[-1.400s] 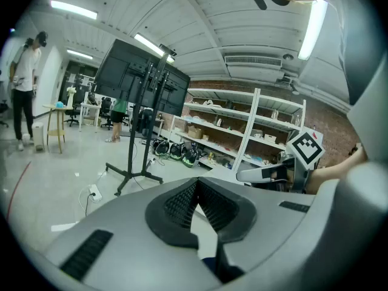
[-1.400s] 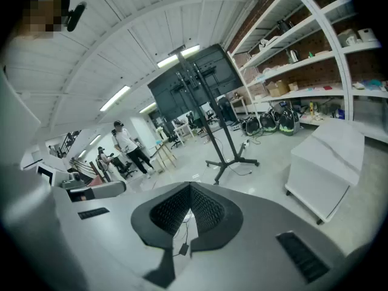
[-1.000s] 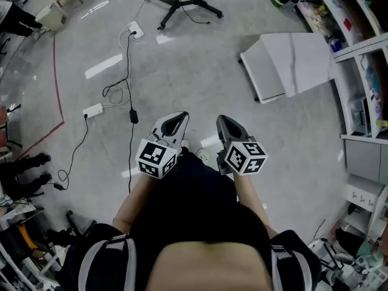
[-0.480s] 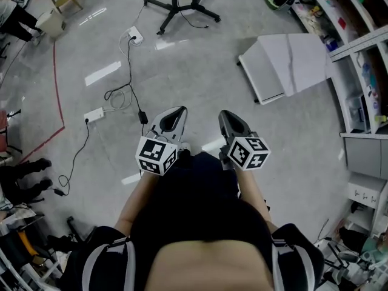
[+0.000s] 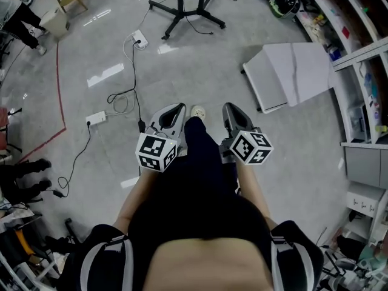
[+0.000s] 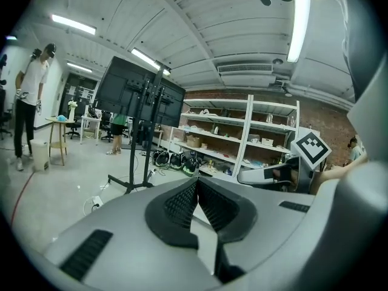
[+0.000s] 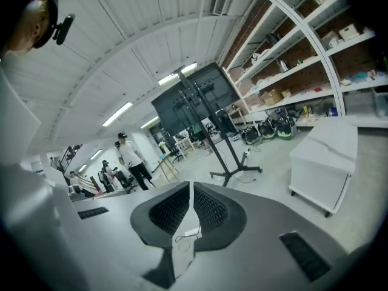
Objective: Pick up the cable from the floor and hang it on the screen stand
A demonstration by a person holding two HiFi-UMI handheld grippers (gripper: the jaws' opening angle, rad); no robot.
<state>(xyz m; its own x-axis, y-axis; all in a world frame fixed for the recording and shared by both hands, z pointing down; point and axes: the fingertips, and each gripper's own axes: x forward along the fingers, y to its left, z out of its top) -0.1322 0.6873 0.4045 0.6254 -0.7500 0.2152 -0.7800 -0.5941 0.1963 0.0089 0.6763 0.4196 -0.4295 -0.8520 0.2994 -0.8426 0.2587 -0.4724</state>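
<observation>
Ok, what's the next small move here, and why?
Probably step toward the black cable and open the left tool. It and the right tool are shut and empty, well above the floor, where the cable lies untouched, ahead on the left.

**No writing that can be read**

No word, brand, label or number is legible in any view. The only signs are black-and-white square markers. They stand on the faces of the left cube (image 5: 157,152), on the left gripper (image 5: 175,111), and of the right cube (image 5: 251,147), on the right gripper (image 5: 230,110).
</observation>
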